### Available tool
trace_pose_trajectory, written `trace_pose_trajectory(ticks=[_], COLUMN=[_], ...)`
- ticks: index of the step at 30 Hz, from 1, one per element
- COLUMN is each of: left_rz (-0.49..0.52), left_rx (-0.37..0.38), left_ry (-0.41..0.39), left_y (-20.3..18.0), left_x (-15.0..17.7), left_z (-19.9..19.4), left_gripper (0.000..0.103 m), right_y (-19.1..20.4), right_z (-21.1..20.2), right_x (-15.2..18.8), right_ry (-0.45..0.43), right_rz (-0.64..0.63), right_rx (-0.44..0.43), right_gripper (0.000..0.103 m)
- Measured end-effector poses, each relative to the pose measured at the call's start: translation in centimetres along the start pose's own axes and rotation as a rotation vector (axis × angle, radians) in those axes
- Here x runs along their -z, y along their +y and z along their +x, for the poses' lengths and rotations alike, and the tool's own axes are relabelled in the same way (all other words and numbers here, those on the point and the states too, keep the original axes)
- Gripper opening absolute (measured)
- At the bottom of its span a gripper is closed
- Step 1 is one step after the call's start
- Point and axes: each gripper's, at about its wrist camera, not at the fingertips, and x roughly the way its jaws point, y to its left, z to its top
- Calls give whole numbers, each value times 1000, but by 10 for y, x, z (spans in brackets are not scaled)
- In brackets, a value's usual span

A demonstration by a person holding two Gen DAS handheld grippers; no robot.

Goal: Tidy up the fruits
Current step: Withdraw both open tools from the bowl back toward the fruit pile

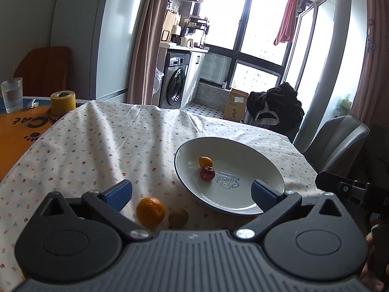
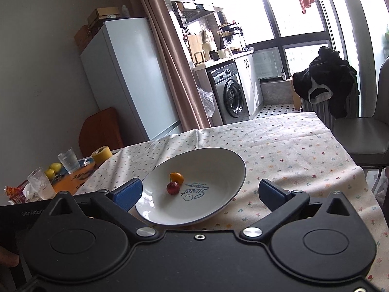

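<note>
Hovering with jaws wide and empty on both the left gripper point(image 1: 191, 192) and right gripper point(image 2: 199, 193). Orange point(image 1: 150, 211) and kiwi point(image 1: 178, 217) sit on the surface beside the plate point(image 1: 267, 170); round fruit could roll if nudged.

Wide bare tablecloth point(image 1: 102, 141) seen far and left of plate point(image 1: 267, 170); passage open there. Near edge blocked by orange point(image 1: 150, 211) and kiwi point(image 1: 178, 217), just apart. Plate centre occupied by apple point(image 1: 207, 173) touching small yellow fruit point(image 1: 205, 161). Far left crowded by tape roll point(image 1: 63, 102) and glass point(image 1: 12, 95).
</note>
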Motion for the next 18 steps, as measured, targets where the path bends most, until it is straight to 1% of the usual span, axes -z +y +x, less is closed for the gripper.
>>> trace_pose_trajectory(ticks=[4, 8, 11, 16, 18], left_rz=[16, 28, 33, 45, 44], left_rx=[-13, -3, 7, -13, -39], left_ry=[4, 14, 22, 21, 20], left_y=[-2, -4, -5, -7, -8], left_x=[5, 12, 16, 23, 26], left_z=[-9, -17, -21, -30, -33], left_gripper=[103, 103, 103, 103, 103], right_y=[5, 8, 8, 8, 7], right_z=[-9, -18, -24, -34, -36], right_x=[3, 7, 10, 15, 17], right_ry=[15, 20, 20, 17, 19], right_rz=[-20, -26, -37, -43, -43], right_rx=[3, 14, 40, 44, 44], right_gripper=[103, 103, 103, 103, 103])
